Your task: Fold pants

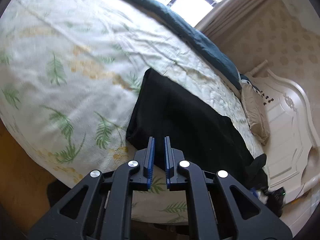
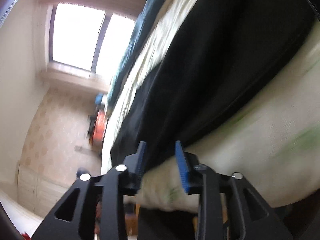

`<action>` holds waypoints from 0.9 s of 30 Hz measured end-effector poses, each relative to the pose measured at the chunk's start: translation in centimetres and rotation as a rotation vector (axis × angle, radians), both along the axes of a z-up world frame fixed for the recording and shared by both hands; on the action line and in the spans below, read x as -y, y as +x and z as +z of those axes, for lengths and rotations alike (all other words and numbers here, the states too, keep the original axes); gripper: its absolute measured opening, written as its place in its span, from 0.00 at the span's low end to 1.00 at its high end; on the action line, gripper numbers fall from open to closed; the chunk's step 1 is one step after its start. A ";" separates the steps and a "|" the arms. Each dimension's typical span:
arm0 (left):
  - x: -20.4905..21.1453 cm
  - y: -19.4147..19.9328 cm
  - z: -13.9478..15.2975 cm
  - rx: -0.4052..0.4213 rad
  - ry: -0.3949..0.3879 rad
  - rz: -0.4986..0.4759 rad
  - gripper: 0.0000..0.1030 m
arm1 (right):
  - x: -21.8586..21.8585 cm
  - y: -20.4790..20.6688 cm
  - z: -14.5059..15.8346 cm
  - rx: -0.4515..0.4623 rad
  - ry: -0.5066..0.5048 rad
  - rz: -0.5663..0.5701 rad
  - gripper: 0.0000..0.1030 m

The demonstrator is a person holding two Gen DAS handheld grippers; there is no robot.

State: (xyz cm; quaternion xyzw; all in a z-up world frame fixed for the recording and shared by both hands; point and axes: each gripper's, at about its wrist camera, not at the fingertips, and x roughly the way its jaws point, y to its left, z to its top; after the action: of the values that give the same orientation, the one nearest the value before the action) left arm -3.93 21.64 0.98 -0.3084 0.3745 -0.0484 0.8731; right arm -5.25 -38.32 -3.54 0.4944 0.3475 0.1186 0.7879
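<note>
The black pants point(image 1: 180, 110) lie flat, folded lengthwise, on a leaf-print bedsheet point(image 1: 70, 60) near the bed's front edge. In the left wrist view my left gripper point(image 1: 159, 139) hovers just short of the pants' near end; its blue pads stand almost together with nothing between them. The right wrist view is blurred. There the pants point(image 2: 220, 60) run as a long dark band away from my right gripper point(image 2: 160, 143). Its jaws stand apart, and the pants' near edge lies just beyond the tips, not pinched.
A teal blanket point(image 1: 180, 24) runs along the bed's far side. A beige pillow point(image 1: 256, 116) and a white headboard point(image 1: 286, 120) stand at the right. A bright window point(image 2: 80, 34) is behind, with orange clutter point(image 2: 99, 126) on the floor beside the bed.
</note>
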 end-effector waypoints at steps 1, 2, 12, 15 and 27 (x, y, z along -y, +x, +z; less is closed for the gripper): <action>0.1 -0.2 0.5 0.010 0.013 -0.001 0.07 | 2.9 -0.7 0.3 -0.002 -0.013 -0.083 0.39; 0.1 -0.2 0.8 0.014 0.023 0.000 0.08 | 7.0 -1.9 0.7 -0.006 -0.019 -0.209 0.43; 3.0 3.3 0.8 0.001 -0.005 0.000 0.40 | 25.7 -2.0 -0.2 -0.019 -0.008 -0.600 0.47; 4.1 4.3 0.2 -0.025 0.016 0.005 0.47 | 26.5 0.4 1.0 -0.027 -0.096 -0.570 0.05; 6.0 5.5 -0.8 -0.059 0.070 0.001 0.75 | 31.3 -3.7 0.4 -0.060 -0.158 -0.794 0.19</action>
State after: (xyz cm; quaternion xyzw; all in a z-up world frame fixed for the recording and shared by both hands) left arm 1.60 15.67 0.19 -0.2792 0.4013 -0.0255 0.8720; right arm -8.91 -69.66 -3.13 0.5314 0.1603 -0.2364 0.7975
